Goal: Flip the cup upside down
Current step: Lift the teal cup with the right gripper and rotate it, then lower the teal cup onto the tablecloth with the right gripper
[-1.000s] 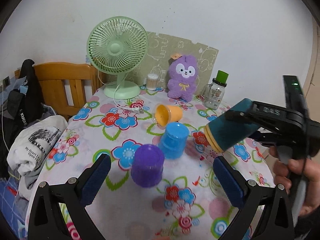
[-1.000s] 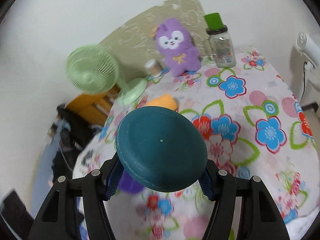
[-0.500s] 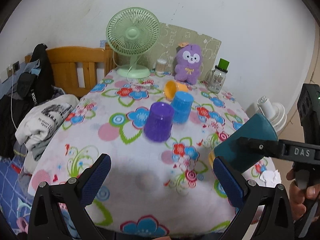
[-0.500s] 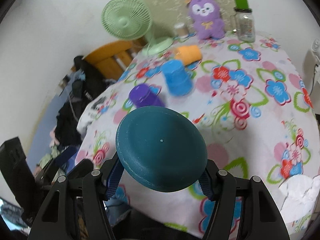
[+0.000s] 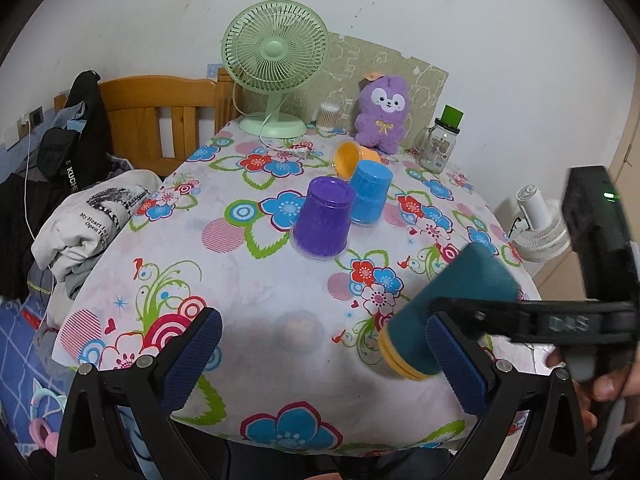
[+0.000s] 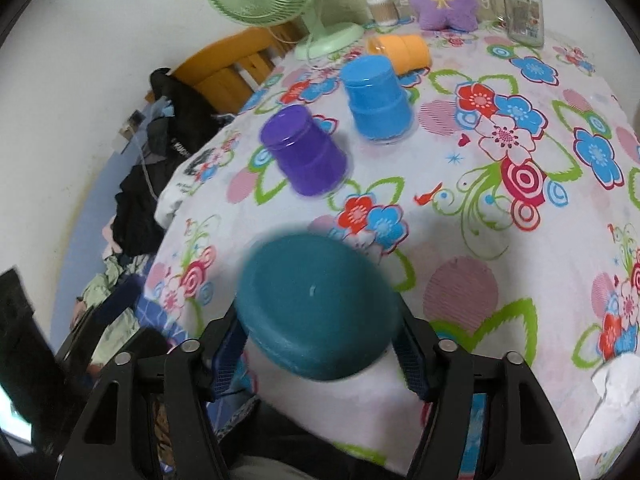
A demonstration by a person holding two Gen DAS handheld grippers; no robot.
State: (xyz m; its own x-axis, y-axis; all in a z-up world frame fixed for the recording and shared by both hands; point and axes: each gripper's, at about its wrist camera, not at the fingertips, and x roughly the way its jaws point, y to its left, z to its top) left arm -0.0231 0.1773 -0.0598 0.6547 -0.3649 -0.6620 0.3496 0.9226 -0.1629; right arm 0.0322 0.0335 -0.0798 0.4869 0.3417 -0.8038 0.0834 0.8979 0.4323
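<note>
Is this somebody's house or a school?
Most likely a home, perhaps a bedroom: a floral tablecloth, a purple plush toy, a green desk fan and folded clothes piled beside the table.

Layout taken from the fan [image 5: 275, 67], standing at the far edge of the counter [image 5: 248, 280]. Right of the fan along that edge: a swab jar [image 5: 328, 117], then a plush toy [image 5: 383, 113], then a lidded glass jar [image 5: 443, 139]. Before the plush toy, a cup lying on its side [image 5: 352, 157]. Just before that, two cups mouth-down [image 5: 370, 192] [image 5: 323, 218], side by side. Much nearer than the fan, over the counter's near right edge, a tilted cup [image 5: 444, 316] gripped in the right claw [image 6: 320, 344], base toward its camera. Left claw [image 5: 324, 344] over the near edge, jaws wide apart. Left of the fan, off the counter, a chair [image 5: 160, 120] with clothes [image 5: 92, 216] heaped before it.
</note>
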